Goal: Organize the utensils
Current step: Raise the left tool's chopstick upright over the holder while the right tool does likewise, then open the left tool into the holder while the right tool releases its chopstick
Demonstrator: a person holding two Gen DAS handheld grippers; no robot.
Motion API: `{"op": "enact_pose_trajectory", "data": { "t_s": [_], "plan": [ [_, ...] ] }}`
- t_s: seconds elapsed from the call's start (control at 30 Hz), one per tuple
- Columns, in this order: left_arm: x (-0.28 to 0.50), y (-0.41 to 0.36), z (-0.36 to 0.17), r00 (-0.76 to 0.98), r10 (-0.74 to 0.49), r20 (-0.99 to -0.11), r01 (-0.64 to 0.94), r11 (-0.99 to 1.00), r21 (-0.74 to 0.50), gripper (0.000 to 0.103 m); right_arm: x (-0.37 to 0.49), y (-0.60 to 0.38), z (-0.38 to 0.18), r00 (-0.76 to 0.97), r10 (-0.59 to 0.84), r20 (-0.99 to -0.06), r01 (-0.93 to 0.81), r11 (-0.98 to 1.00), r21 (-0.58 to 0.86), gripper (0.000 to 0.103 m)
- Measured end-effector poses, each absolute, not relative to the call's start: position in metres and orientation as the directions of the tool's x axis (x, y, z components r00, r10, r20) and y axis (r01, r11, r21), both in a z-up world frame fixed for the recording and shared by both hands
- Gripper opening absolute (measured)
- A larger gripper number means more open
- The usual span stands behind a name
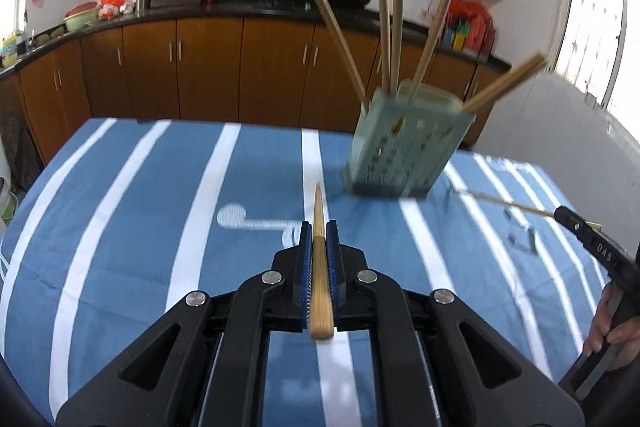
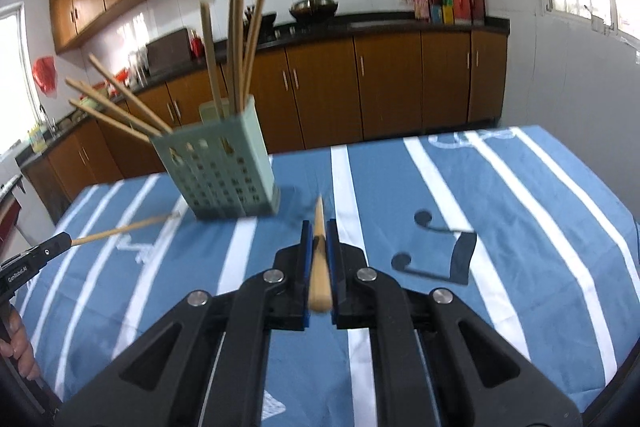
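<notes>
My left gripper [image 1: 319, 233] is clenched on a wooden chopstick [image 1: 319, 259], which lies lengthwise between the blue pads [image 1: 305, 247] with its thin tip poking out in front and its thick end behind them. My right gripper [image 2: 319, 231] is likewise clamped on a second chopstick [image 2: 320, 275], gripped the same way, tip forward. The landmark is the pale green perforated holder [image 1: 404, 147], which stands upright on the blue cloth with white stripes [image 1: 160, 227] covering the table. From the left wrist camera the holder sits ahead and to the right of my held chopstick; from the right wrist camera it sits ahead and to the left, so it is between the two grippers and beyond both tips. Neither held chopstick touches the holder. Several more chopsticks [image 2: 236, 51] already stand in the holder, some upright, others leaning outward over its rim. My right hand [image 1: 612, 323] shows at the right edge of the left view, on the gripper's handle. Behind the holder, well apart from the table, runs a row of brown cabinets [image 1: 208, 67] under a dark counter. Both pictures are slightly blurred around the holder.
</notes>
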State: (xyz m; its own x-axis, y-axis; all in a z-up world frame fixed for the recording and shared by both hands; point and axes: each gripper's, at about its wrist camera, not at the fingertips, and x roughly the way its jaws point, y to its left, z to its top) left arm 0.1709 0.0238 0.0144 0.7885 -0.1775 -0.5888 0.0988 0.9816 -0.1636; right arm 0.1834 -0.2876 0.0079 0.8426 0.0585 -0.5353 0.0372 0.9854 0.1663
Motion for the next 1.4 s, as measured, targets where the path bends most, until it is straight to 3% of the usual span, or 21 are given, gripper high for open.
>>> {"op": "enact_pose_trajectory", "data": {
  "t_s": [0.5,0.93,1.2,1.4],
  "plan": [
    [0.171,0.028,0.052,0.84,-0.179,-0.512,0.106,0.98,-0.169,0.007,0.176,-0.288,0.05,0.906,0.066,-0.417,0.009,0.985,0.174,0.008],
    [0.168,0.005,0.129,0.9,-0.258,-0.352,0.218,0.964,-0.149,0.007,0.162,-0.271,0.151,0.962,0.193,-0.195,-0.147,0.963,0.228,0.008],
    [0.178,-0.016,0.168,0.933,-0.29,-0.213,0.252,0.949,-0.19,0.007,0.174,-0.253,0.185,0.983,0.178,-0.036,-0.164,0.958,0.237,0.008],
    [0.205,-0.03,0.173,0.951,-0.24,-0.194,0.212,0.965,-0.152,0.007,0.207,-0.246,0.185,0.991,0.137,-0.009,-0.132,0.966,0.222,0.008]
  ]
}}
